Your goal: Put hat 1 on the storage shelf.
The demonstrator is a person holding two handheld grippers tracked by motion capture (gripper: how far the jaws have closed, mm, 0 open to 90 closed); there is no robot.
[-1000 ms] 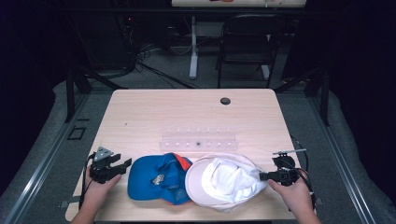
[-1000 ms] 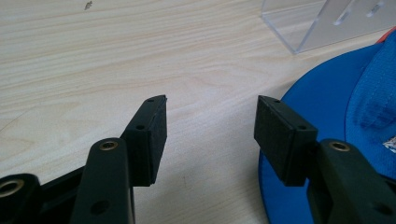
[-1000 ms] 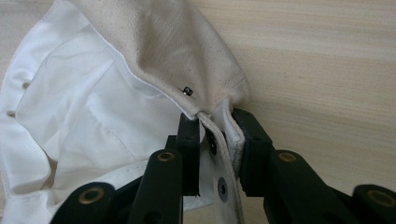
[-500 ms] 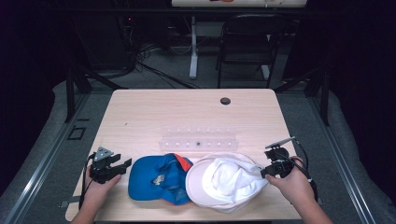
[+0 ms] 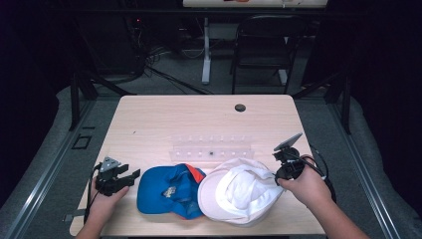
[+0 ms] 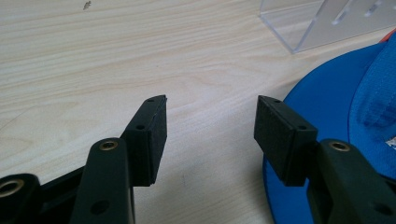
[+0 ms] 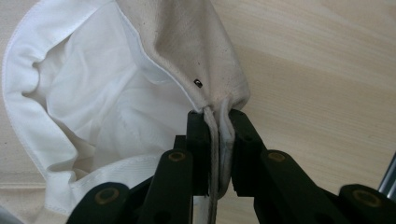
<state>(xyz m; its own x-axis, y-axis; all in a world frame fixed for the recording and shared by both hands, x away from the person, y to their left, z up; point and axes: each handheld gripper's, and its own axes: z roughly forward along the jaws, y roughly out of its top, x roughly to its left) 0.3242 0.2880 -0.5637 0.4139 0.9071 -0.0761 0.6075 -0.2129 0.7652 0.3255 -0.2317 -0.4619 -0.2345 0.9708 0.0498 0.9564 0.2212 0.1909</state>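
Pale wood table (image 5: 164,119) under a dim room, dark floor and a chair beyond its far edge.

Right gripper (image 7: 217,154) at the near right, jaws pressed together on a fold of the white hat's (image 5: 239,191) right edge; cloth pinched flat between the pads, seen close in the right gripper view, where the hat (image 7: 93,102) spreads away to the left with its pale lining turned up. Seen from the high view at (image 5: 287,162), tilted, hand just behind it.

Left gripper (image 6: 210,135) at the near left, jaws standing apart and holding nothing, low over bare wood. Blue cap (image 6: 345,112) just beside the right-hand jaw, its brim curving under that side; no contact that can be made out. From above, same gripper (image 5: 115,177) just left of the blue cap (image 5: 171,189).

Blue cap and white hat side by side along the near edge, touching or overlapping where they meet; white one lying partly over the blue, probably. Clear plastic stand (image 5: 211,148) just beyond both, towards the middle.

Key relation: white hat stretching leftward from the clamped right edge, so any pull rightward or upward likely to drag it off the blue cap. Blue cap nearer the free left gripper, lying to its right.
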